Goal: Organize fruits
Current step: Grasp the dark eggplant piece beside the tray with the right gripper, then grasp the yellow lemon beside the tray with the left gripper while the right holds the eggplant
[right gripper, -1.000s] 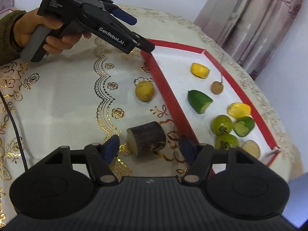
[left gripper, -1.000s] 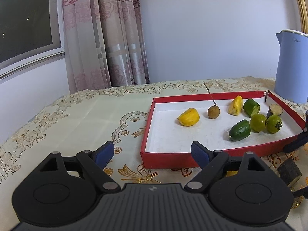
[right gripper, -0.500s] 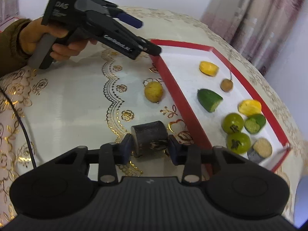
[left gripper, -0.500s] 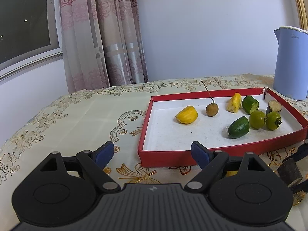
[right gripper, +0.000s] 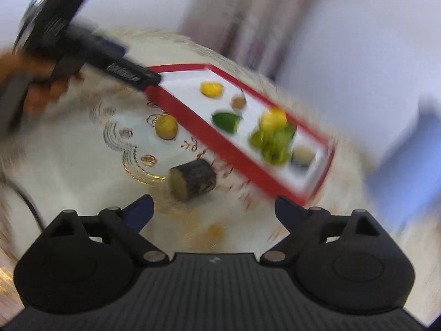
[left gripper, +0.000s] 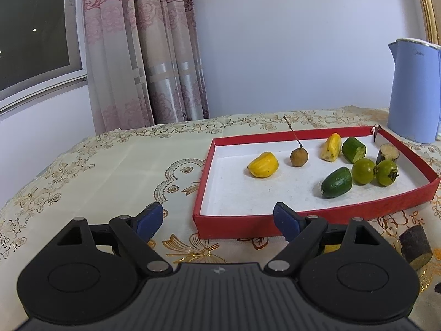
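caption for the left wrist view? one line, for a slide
Open left gripper faces a red tray holding eight fruit pieces; a dark cut piece lies outside on the tablecloth.

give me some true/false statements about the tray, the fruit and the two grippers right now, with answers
1. The right gripper is shut on the dark cut piece. False: its jaws stand wide open, and the piece lies on the tablecloth ahead of them.
2. The left gripper is open and holds nothing. True.
3. The round yellow fruit lies inside the red tray. False: it sits on the cloth outside it.
4. A blue kettle stands behind the tray. True.
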The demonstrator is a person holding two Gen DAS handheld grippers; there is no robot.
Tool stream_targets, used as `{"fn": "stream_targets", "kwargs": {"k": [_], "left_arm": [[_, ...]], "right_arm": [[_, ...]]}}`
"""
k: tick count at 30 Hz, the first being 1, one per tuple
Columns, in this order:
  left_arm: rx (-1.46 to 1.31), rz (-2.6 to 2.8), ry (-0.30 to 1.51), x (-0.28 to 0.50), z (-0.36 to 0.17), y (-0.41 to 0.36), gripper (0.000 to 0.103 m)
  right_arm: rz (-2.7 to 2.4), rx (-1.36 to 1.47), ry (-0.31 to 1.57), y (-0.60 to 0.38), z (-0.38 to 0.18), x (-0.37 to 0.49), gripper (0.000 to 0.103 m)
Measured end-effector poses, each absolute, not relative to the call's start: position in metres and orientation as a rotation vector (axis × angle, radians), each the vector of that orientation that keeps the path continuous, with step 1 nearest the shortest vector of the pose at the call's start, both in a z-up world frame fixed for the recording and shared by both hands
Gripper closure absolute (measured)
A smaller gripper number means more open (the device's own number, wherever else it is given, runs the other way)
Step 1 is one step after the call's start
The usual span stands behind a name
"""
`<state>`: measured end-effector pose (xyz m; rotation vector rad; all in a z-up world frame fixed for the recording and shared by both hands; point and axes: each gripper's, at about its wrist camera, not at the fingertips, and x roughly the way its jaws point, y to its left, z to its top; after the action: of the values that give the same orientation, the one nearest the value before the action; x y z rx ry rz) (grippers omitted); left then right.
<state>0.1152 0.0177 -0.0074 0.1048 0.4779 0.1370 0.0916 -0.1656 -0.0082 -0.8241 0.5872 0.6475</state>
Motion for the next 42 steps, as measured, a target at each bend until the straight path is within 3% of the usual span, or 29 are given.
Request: {"fn": "stream_targets", "kwargs": {"k": [2,4,6,7,13,15,20,26,32,42], "left_arm": [[0.111,0.143,0.477,0.116,-0.008,0.017,0.016],[0.113,0.147,0.474,0.116,-0.008,0.017,0.016],[0.116,0.151,0.475,0.116,-0.009,0.017,0.016],[0.116,0.152,0.477,0.117,-0.009,0.017,0.016],[0.121,0.138,0.484,0.117,-0.009,0.016,0.016],[0.124,0.139,0.481,0.117,-0.01,0.015,0.016],[0.103,0.144,0.476,0.117,-0.008,0.018,0.016],[0.063,0.065,0.497,0.117,-0.005,0.013,0.016],[0.079,-0.005,0.515,0.108,-0.003,-0.003,0.016],[0.128,-0.039,0.574,0.11,-0.01,-0.037,0.016]], "right_arm": [[0.792,-0.949,0.545,-0.161,-0.009,0.098,0.016],[0.866,-0.932,0.643,-0.156,-0.007,0.121,0.023],[0.895,-0.831,0.731,-0.154,-0.002,0.145,0.045],[0.907,-0.806,0.757,-0.154,0.0,0.153,0.048],[1.023,-0.754,0.835,-0.154,-0.001,0.176,0.051],[1.014,-0.734,0.851,-0.156,0.001,0.179,0.072],[0.831,-0.685,0.791,-0.159,-0.005,0.152,0.072],[0.465,-0.254,0.679,-0.205,0.015,0.112,0.072],[0.268,-0.033,0.583,-0.232,0.01,0.078,0.071],[0.233,-0.025,0.555,-0.223,0.0,0.078,0.071]]}}
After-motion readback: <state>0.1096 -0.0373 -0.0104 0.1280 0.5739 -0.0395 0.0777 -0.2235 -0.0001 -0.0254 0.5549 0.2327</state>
